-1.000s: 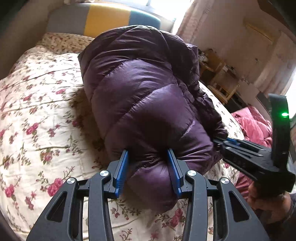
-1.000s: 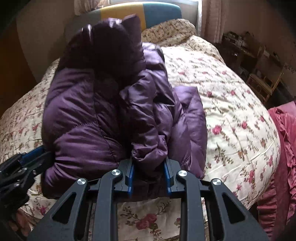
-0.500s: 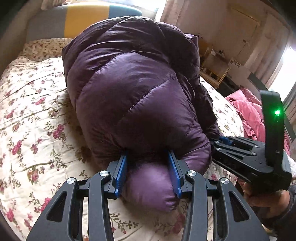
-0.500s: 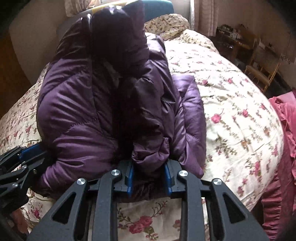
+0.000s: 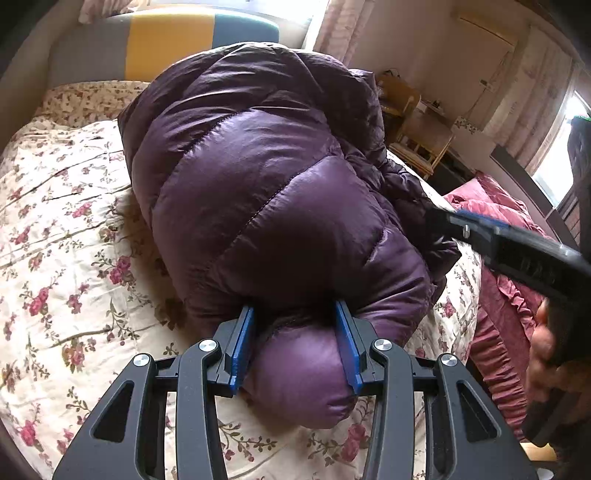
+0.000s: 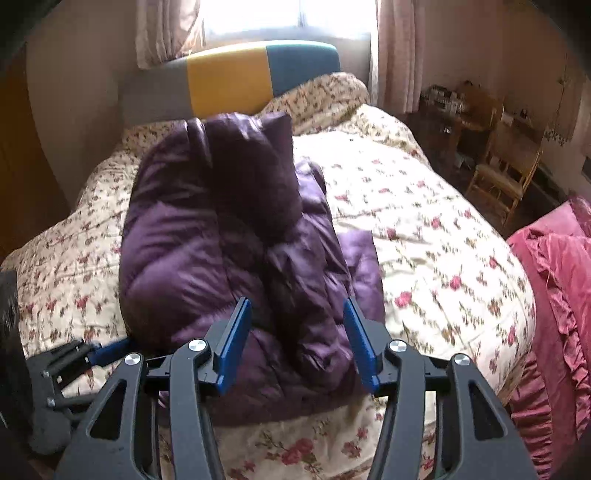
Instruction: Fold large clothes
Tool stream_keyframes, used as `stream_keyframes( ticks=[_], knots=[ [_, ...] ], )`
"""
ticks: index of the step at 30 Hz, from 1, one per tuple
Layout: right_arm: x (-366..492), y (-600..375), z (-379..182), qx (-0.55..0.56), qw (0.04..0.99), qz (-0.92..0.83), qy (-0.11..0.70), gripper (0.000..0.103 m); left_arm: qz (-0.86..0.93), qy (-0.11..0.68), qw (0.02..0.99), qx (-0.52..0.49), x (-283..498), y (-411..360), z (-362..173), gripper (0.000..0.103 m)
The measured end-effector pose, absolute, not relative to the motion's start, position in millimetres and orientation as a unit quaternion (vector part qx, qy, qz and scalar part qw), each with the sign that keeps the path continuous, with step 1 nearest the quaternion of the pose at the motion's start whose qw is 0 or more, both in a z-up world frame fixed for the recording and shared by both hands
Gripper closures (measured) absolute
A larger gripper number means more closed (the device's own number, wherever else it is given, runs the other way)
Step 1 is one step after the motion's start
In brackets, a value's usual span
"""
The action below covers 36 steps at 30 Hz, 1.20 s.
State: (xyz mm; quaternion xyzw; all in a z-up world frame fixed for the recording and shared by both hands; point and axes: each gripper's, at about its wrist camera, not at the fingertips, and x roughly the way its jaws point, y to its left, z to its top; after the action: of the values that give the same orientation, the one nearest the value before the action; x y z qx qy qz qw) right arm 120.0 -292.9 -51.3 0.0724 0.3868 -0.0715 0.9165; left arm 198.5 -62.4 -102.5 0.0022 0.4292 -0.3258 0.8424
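- The left tongs [image 5: 295, 343] are clamped on a puffy fold at the near edge of the purple down jacket [image 5: 258, 177], padding bulging out between the blue pads.
- The right tongs [image 6: 297, 339] stand spread wide with nothing between the blue pads, just above the jacket's near end.
- The jacket lies bundled lengthwise on the floral bedspread [image 6: 424, 229], toward the bed's left half in the right wrist view.
- A red ruffled blanket [image 6: 554, 280] hangs off the right side.
- Beyond sit the grey, yellow and teal headboard [image 6: 229, 81], a wooden chair [image 6: 506, 177], and a curtained window [image 6: 258, 18].
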Motion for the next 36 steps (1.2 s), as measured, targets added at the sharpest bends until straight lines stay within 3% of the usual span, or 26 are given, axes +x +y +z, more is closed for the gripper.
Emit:
stream_keyframes(
  ticks=[7,14,22,36],
  knots=[
    [146,-271,-47,0.068,0.92,-0.075,0.378,0.052,-0.331,0.427,0.842,0.003,200,-61,-99,0.062],
    [160,-271,-77,0.048,0.903,-0.102,0.414,0.059,-0.341,0.424,0.839,-0.015,203,-52,-89,0.062],
    [165,-286,-102,0.056,0.891,-0.116,0.435,0.059,-0.309,0.413,0.853,-0.076,241,-40,-71,0.062],
    [167,-300,-124,0.076,0.887,-0.111,0.441,0.058,-0.278,0.404,0.871,-0.034,281,-75,-74,0.061]
  ],
)
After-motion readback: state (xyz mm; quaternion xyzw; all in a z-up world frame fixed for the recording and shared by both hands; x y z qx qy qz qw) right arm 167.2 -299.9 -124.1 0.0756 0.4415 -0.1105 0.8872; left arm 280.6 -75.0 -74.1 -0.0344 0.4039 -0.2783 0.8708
